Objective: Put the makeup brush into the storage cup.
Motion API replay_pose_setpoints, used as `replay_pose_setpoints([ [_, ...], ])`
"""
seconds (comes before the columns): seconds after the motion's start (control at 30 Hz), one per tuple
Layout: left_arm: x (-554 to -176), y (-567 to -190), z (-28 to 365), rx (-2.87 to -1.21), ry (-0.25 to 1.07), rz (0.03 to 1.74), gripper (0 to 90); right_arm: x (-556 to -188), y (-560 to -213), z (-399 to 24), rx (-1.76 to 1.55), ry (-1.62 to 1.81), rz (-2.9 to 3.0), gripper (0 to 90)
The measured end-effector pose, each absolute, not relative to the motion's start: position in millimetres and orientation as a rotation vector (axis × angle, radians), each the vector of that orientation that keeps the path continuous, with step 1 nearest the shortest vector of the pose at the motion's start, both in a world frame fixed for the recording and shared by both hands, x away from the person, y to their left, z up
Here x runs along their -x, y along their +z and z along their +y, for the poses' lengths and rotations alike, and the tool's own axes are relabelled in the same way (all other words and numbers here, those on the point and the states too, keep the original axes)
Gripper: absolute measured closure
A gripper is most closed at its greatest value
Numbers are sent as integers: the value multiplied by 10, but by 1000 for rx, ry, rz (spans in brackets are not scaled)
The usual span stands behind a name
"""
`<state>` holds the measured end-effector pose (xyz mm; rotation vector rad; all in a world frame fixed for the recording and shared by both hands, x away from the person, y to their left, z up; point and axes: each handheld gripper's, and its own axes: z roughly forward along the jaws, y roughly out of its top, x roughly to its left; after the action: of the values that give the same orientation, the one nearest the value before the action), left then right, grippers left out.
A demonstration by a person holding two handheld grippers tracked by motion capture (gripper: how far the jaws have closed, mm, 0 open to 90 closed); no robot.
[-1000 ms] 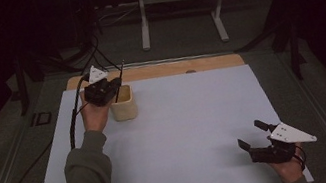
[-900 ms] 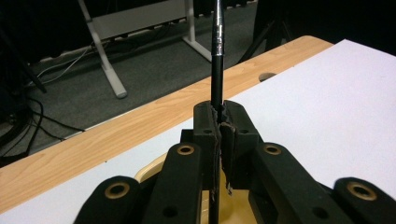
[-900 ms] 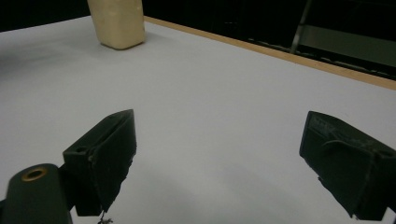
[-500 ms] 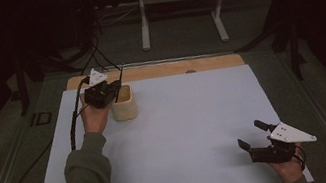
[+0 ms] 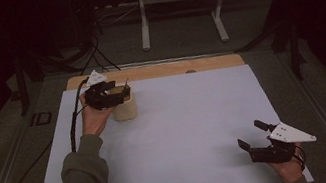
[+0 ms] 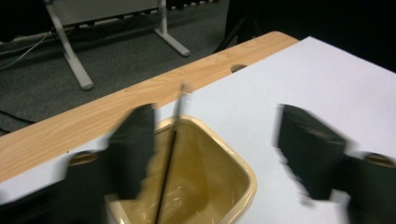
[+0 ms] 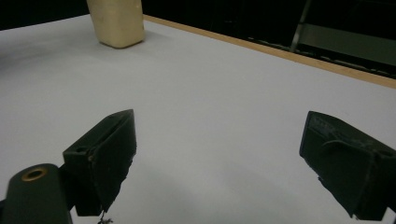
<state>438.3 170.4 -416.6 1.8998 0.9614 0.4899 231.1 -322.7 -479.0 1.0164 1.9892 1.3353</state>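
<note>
The left tongs (image 6: 215,158) have just been opening and stand wide over the cup (image 6: 243,175), gripping nothing. A thin stick (image 6: 168,172) leans inside it, so the drop looks done. Right tongs (image 7: 219,163) gape empty, well apart on the surface (image 5: 186,118).

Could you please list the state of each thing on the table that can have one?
Left gripper: open above the cup, jaws have just been opening, nothing pressed between them.
Right gripper: open, nothing between the jaws.
Beige cup: upright, mouth open.
Thin dark stick: standing in the cup, leaning on its rim.
</note>
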Motion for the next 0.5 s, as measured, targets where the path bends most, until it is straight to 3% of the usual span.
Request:
replay_pose_setpoints([
  [0.2,-4381,-4148,1728,-1895,518,997,105,-2311,-4790,-3229,-1015,1336,1989,108],
  [0.5,-4368,-4114,1755,-1888,523,996,88,-2315,-4793,-3229,-1014,1333,1991,108],
])
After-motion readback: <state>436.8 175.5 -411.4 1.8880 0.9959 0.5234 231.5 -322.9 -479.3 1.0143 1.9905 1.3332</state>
